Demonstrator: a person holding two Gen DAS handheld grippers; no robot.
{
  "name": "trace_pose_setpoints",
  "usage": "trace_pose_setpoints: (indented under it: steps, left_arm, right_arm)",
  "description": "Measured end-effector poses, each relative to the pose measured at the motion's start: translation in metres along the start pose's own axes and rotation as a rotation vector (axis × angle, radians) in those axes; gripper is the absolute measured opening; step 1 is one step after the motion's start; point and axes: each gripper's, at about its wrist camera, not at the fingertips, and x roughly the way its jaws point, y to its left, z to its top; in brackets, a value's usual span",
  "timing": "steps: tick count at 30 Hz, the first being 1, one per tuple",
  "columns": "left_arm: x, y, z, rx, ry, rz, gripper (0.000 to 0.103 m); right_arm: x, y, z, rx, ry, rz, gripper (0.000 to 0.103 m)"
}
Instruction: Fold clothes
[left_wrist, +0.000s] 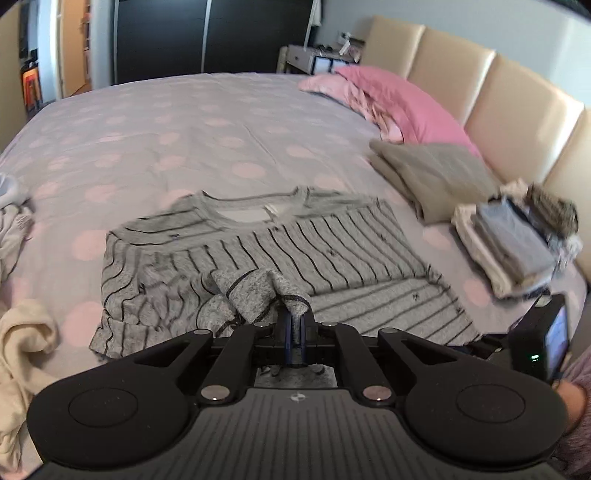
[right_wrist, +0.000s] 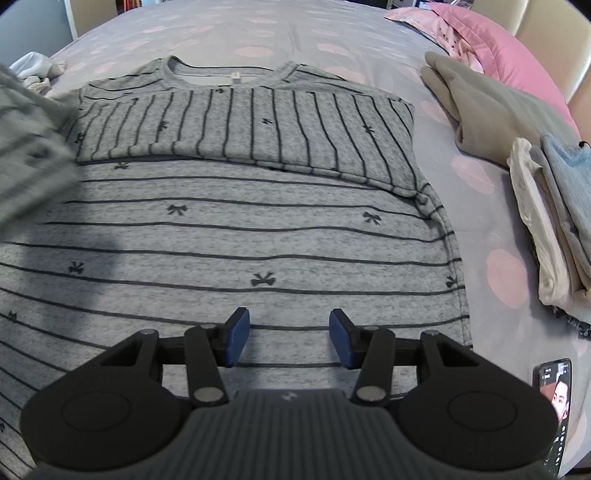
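While the left gripper (left_wrist: 294, 325) pinches a fold of the grey striped shirt (right_wrist: 258, 229), the right gripper (right_wrist: 289, 338) hangs over its lower body, fingers spread apart and holding nothing.

The shirt lies flat on the dotted bed cover (left_wrist: 192, 122), neckline towards the far side, one sleeve folded across the chest. Left fingers are clamped tight on a bunched sleeve end raised off the bed. To the right lie a folded tan garment (left_wrist: 436, 173) and a stack of folded clothes (left_wrist: 513, 243), near the pink pillow (left_wrist: 402, 103). A cream garment (left_wrist: 26, 332) lies at the left. A phone (right_wrist: 554, 410) lies by the shirt hem.
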Motion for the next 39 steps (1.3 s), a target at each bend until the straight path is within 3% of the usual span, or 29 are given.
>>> trace_pose_setpoints:
  steps: [5, 9, 16, 20, 23, 27, 33, 39]
  left_arm:
    - [0.025, -0.003, -0.012, 0.014, 0.077, 0.031, 0.018]
    - [0.024, -0.01, -0.021, 0.071, 0.083, 0.062, 0.031]
    - [0.034, 0.0, -0.046, 0.138, 0.129, 0.202, 0.031]
    - [0.041, 0.015, -0.062, 0.086, 0.182, 0.196, 0.031]
    - [0.043, 0.015, -0.072, 0.106, 0.196, 0.206, 0.031]
    - [0.041, 0.017, -0.077, 0.132, 0.193, 0.233, 0.031]
    - [0.031, 0.025, -0.08, 0.111, 0.174, 0.225, 0.031]
    - [0.026, 0.033, -0.083, 0.121, 0.173, 0.264, 0.031]
  right_arm:
    - [-0.004, 0.0, -0.001, 0.009, -0.01, 0.027, 0.051]
    - [-0.004, -0.004, 0.0, 0.041, -0.008, 0.056, 0.051]
    - [-0.007, 0.005, 0.0, 0.024, -0.018, 0.095, 0.051]
    - [-0.009, 0.012, -0.001, 0.022, -0.019, 0.142, 0.051]
    - [-0.009, 0.018, 0.002, 0.034, -0.016, 0.175, 0.051]
    - [-0.005, 0.021, 0.01, 0.065, -0.006, 0.215, 0.051]
    - [-0.002, 0.023, 0.025, 0.17, 0.005, 0.361, 0.051]
    - [0.019, 0.039, 0.038, 0.196, -0.005, 0.383, 0.048]
